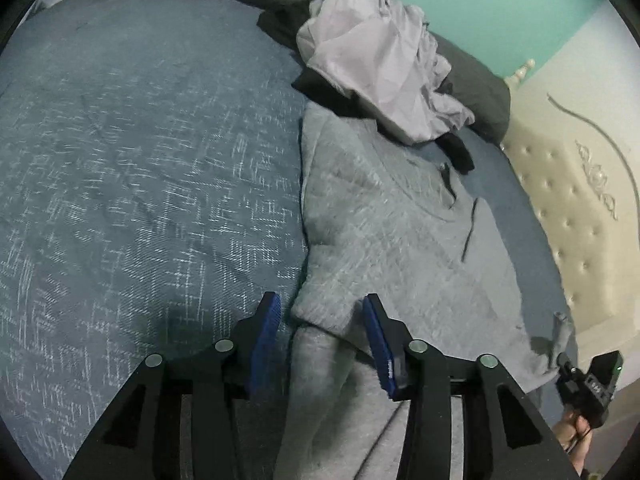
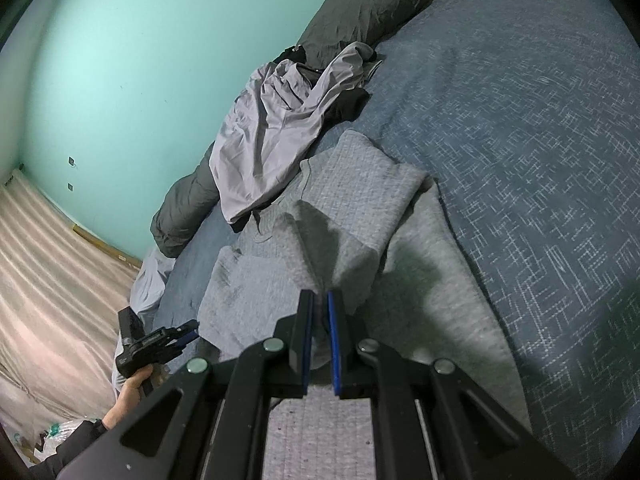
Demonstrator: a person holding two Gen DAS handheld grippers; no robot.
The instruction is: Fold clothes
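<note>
While the blue bedspread [image 1: 140, 160] carried everything, the grey sweater [image 1: 400, 232] lay flat toward the bed's headboard-side edge, below a heap of lilac garment [image 1: 380, 64] on dark clothes by the grey pillows [image 2: 360, 4] along the far edge. The sweater's near sleeve [image 2: 360, 200] was already folded across the body, so the fold looked part done. The right gripper [image 2: 320, 320] stood nearly closed, pinching a raised ridge of sweater fabric. The left gripper [image 1: 320, 320] hung half open over the sweater's folded corner, its pads clear of the cloth. Next, I judged, it needed a fresh grip on the hem to bring the bottom up.
</note>
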